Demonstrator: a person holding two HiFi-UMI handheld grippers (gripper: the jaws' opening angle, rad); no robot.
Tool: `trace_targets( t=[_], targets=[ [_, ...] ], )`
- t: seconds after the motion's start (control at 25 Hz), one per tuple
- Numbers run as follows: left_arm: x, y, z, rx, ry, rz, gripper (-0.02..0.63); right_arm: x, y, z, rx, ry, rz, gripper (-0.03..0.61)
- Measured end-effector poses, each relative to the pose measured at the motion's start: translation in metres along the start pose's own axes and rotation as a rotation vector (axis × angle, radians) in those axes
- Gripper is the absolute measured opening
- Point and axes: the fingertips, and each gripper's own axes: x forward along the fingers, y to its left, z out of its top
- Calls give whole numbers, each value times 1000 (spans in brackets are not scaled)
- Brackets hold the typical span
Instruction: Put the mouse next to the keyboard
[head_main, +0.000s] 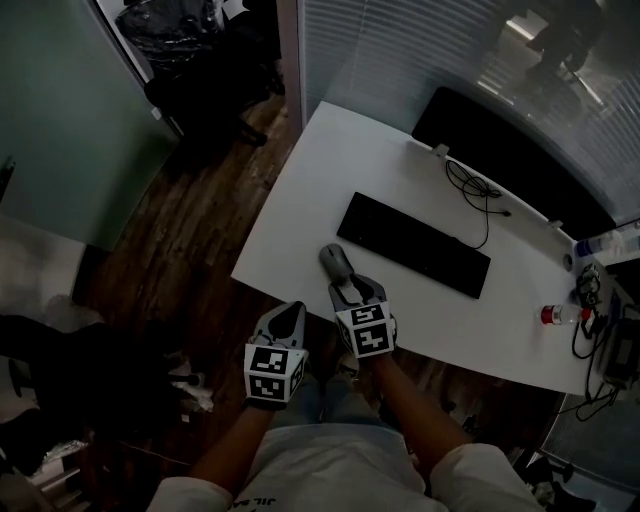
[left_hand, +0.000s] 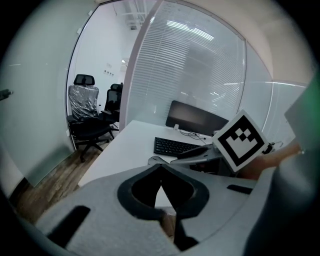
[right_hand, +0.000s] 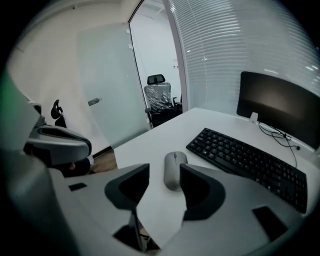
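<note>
the left gripper (left_hand: 160, 174) hangs off the table's near edge, its jaws closed together on nothing. the right gripper (right_hand: 164, 176) has its jaws apart, gripping nothing, the mouse (right_hand: 174, 169) lying free just past their tips on the white table (head_main: 330, 160), beside the keyboard (head_main: 415, 243). the monitor (head_main: 500, 150) stands beyond.

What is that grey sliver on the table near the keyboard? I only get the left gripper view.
Observer: A grey mouse. The right gripper view shows it whole, lying flat by the keyboard's near end.
Operator: Is the other gripper holding it?
Observer: No. The right gripper's jaws stand apart, with bare table showing between the mouse and the left jaw.
Operator: Anything else on there?
Observer: The head view shows a small red-capped item at the table's right end.
</note>
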Motion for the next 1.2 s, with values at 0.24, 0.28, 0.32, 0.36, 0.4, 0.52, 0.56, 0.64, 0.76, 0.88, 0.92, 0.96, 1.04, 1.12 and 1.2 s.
trace_targets(
  t=[0.24,0.28,0.32,0.36,0.4,0.52,0.56,0.64,0.76,0.88,0.92,0.96,1.04,1.12,1.2],
  targets=[
    [2,10,-2,-9,12,14,2,30,-9,-12,-34,99,11,260],
    [3,10,-3,-10,15,15,2,35,-12,-13,-39,110,10,268],
    [4,11,-4,-12,17,15,2,39,-15,-14,-45,119,8,277],
    [4,11,-5,-13,20,15,2,43,-19,-16,-55,128,7,285],
    [5,11,-6,-12,22,16,2,48,-22,-16,-68,135,5,291],
    [6,12,-8,-12,29,17,2,60,-25,-19,-85,162,14,309],
    [7,13,-9,-15,29,17,2,64,-25,-20,-89,173,19,319],
    [8,14,-9,-21,29,19,2,71,-26,-21,-111,187,21,331],
    [10,15,-9,-29,28,22,2,78,-27,-22,-127,204,23,336],
    [11,16,-9,-36,28,21,2,83,-29,-25,-137,218,19,336],
    [11,16,-9,-39,28,22,2,84,-29,-25,-141,223,15,336],
    [11,17,-8,-42,27,25,2,85,-29,-25,-145,228,10,336],
    [11,19,-8,-47,26,32,2,85,-28,-24,-154,238,6,336],
    [11,20,-9,-52,27,35,2,85,-27,-24,-165,249,6,334],
    [12,20,-9,-59,28,37,2,85,-27,-23,-171,262,8,322]
  ],
)
